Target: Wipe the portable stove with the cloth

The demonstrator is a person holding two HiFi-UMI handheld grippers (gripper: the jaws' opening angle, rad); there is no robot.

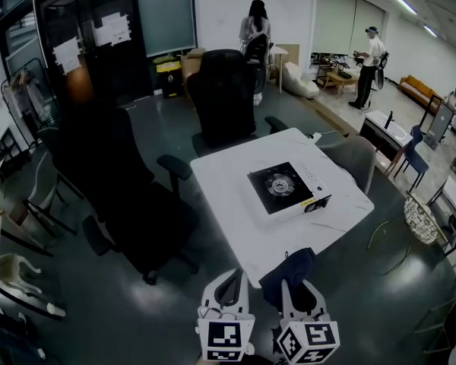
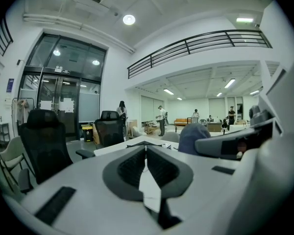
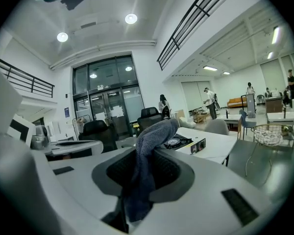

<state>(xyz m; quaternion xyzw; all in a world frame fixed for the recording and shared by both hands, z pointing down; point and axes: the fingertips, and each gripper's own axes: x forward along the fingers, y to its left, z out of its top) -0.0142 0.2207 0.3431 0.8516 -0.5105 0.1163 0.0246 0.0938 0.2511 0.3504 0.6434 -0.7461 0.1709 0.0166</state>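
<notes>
L hand-held gripper (image 1: 230, 278) is closed, empty, at the near edge of the desk (image 1: 220, 175). R hand-held gripper (image 1: 291, 290), just beside it, is clamped on the dark cloth (image 1: 287, 265), which droops over its jaws. The stove (image 1: 283, 186) sits mid-desk, apart from both.

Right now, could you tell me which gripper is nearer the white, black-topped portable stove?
Right. The right gripper, clamping the dark blue cloth, sits off the white table's near edge, facing the stove; the left gripper is beside it, further left.
</notes>
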